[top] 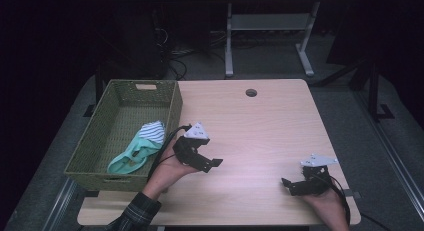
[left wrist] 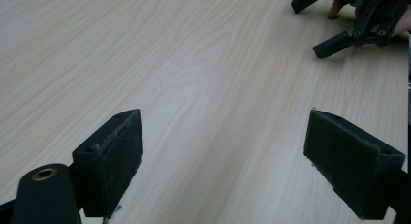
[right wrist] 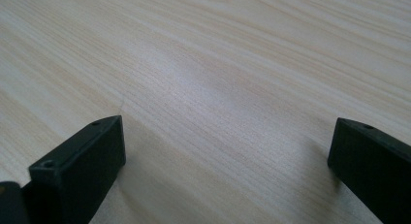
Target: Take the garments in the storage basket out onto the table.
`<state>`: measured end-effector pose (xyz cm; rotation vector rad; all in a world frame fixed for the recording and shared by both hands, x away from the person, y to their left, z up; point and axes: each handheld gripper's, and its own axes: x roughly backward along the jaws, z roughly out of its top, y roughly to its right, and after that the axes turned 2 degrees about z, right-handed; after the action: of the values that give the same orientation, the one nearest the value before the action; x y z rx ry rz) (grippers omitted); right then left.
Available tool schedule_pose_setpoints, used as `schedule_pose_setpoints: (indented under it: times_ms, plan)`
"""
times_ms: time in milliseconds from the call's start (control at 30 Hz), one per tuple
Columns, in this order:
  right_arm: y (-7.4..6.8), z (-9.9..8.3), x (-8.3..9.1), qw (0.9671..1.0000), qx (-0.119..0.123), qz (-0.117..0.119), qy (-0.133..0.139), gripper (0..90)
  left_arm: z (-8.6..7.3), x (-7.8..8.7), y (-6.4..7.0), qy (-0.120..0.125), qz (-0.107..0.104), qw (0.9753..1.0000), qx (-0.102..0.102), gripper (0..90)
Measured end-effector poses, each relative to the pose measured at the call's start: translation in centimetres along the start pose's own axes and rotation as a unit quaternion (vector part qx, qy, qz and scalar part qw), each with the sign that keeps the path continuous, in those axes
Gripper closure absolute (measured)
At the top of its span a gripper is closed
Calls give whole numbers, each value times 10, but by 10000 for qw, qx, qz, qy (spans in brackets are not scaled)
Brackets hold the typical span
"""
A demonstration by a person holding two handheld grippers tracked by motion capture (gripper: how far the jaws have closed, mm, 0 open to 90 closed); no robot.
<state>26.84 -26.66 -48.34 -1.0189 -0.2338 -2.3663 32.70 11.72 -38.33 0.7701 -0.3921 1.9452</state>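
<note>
A piece of cloth [top: 137, 148], mint green with a striped part at its far end, is seen lying inside the woven basket [top: 172, 107], draped toward the basket's right wall and near its front corner. The basket stands on the left edge of the table [top: 260, 126], its front end near the front left corner. Nothing else is seen in the basket, and the wooden surface is bare apart from a round hole [top: 251, 93] near the far edge.

The left gripper [top: 209, 162] is held just beside the basket's right wall, above the table and clear of the cloth; its jaws are spread wide with nothing between them, as is confirmed in the left gripper view. The right gripper [top: 286, 182] is held low near the front right corner, well apart from the basket, its jaws likewise wide apart and empty over bare wood.

The putting away of the cloth is judged to be done: it is already in the basket and released. No further item is seen waiting on the surface, so little or nothing appears to be left.
</note>
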Motion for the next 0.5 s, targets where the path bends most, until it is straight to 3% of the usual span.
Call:
schedule_pose_setpoints:
  times_ms: [500]
  plan:
    - [0,0,0,10000,-1,3,1,0,4,12,-9,103,0,9999,-42,134]
